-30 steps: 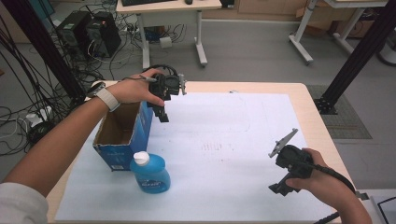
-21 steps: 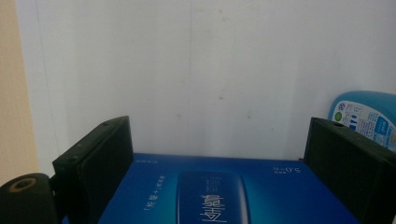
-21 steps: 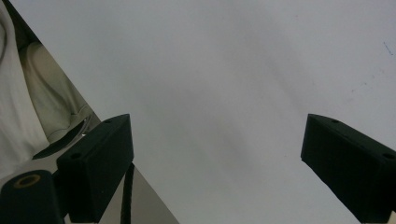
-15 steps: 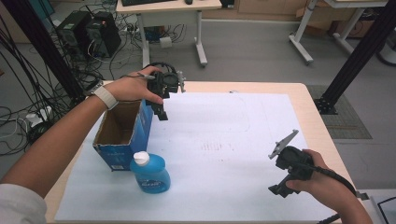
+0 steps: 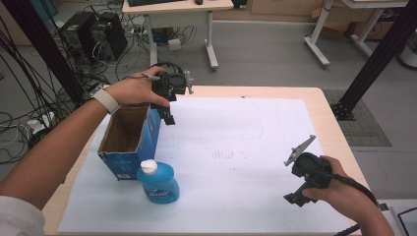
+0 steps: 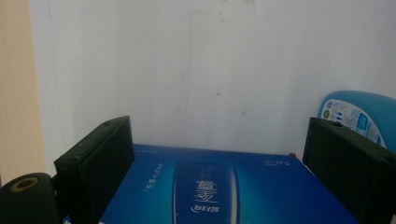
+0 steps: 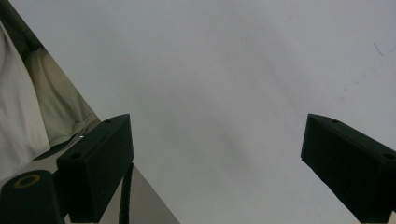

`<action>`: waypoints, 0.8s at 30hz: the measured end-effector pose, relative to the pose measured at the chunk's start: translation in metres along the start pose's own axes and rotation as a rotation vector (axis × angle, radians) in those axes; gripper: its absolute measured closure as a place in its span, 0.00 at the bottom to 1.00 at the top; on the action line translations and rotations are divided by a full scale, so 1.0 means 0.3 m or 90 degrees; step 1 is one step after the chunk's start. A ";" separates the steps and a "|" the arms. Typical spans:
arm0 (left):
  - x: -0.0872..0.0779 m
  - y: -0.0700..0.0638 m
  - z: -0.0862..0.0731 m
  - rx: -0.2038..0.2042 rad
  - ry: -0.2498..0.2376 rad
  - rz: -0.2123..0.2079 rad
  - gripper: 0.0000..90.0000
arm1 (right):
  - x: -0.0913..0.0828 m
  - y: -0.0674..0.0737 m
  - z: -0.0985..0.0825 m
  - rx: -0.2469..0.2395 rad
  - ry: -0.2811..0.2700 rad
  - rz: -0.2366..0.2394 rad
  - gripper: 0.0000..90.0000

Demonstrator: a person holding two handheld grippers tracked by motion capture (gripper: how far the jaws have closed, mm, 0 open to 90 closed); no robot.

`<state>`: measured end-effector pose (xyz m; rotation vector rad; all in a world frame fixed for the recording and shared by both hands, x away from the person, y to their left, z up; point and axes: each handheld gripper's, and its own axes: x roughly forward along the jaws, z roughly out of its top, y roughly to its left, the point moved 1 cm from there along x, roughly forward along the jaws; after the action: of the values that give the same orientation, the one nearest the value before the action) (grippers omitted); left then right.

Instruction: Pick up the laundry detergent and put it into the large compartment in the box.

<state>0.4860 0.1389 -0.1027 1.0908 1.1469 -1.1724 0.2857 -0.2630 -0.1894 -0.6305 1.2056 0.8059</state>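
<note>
My left gripper (image 5: 168, 119) hangs over the far right corner of an open-topped blue cardboard box (image 5: 127, 145), jaws pointing down. In the left gripper view its jaws (image 6: 217, 127) stand wide apart, and the box's printed blue side (image 6: 210, 191) lies below and between them without the pads pressing on it. A blue bottle (image 5: 158, 182) with a white cap stands just in front of the box, and the bottle (image 6: 357, 114) shows past the right-hand jaw. My right gripper (image 5: 294, 198) rests low near the table's front right, open over white paper (image 7: 233, 70) with nothing between its jaws.
A white sheet (image 5: 236, 147) covers most of the wooden table (image 5: 334, 123). The table's near edge (image 7: 140, 205) and the person's light clothing (image 7: 28, 116) show in the right gripper view. Desks, cables and computer cases stand on the floor beyond the table.
</note>
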 end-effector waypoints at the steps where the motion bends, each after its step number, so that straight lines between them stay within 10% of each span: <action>1: -0.001 -0.002 -0.004 -0.002 -0.003 -0.002 0.10 | 0.002 -0.001 0.002 -0.001 0.003 0.001 0.10; 24: -0.067 -0.047 -0.027 -0.013 -0.006 0.006 0.11 | 0.031 -0.012 0.023 -0.026 0.004 0.017 0.10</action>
<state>0.4705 0.1478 -0.0839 1.0727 1.1434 -1.1551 0.2939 -0.2576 -0.1965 -0.6516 1.2090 0.8534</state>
